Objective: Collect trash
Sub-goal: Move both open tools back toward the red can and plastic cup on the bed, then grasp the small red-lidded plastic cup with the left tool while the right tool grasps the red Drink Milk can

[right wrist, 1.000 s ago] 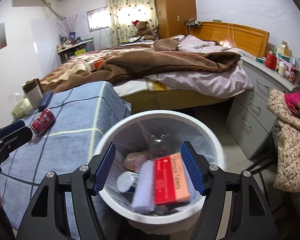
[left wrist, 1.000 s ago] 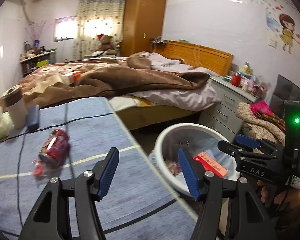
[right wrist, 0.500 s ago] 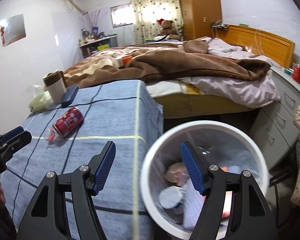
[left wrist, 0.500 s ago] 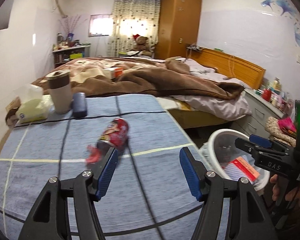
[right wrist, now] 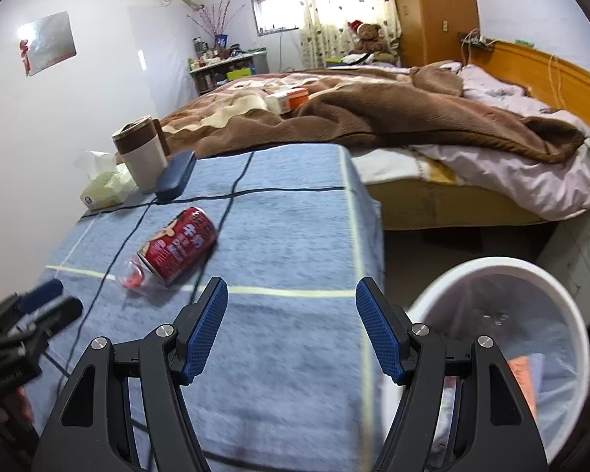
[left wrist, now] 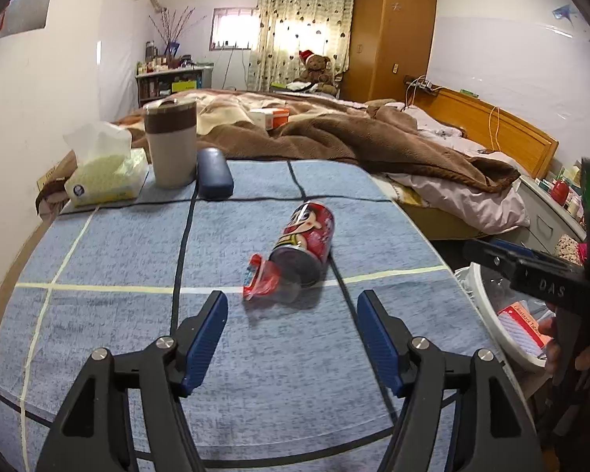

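Observation:
A red drink can (left wrist: 304, 242) lies on its side on the blue-clothed table (left wrist: 137, 259), with a crumpled red-and-clear wrapper (left wrist: 261, 278) at its near end. My left gripper (left wrist: 293, 336) hovers just short of the can, its jaws opening, nothing between them. In the right wrist view the can (right wrist: 179, 247) lies to the left of my right gripper (right wrist: 291, 328), which is open and empty over the table's right part. The left gripper (right wrist: 43, 306) shows at that view's left edge. A white trash bin (right wrist: 503, 338) lined with a bag stands on the floor right of the table, holding earlier trash.
At the table's far left stand a tissue pack (left wrist: 104, 173), a brown-and-beige tumbler (left wrist: 171, 143) and a dark blue case (left wrist: 215, 173). Behind is a bed with a brown blanket (left wrist: 353, 137) and a small box (left wrist: 273, 117). Drawers (right wrist: 581, 251) flank the bin.
Both grippers swung left from over the bin to over the table. The can now lies straight ahead of the left gripper, whose jaws stand wider. The right gripper's jaws kept their width.

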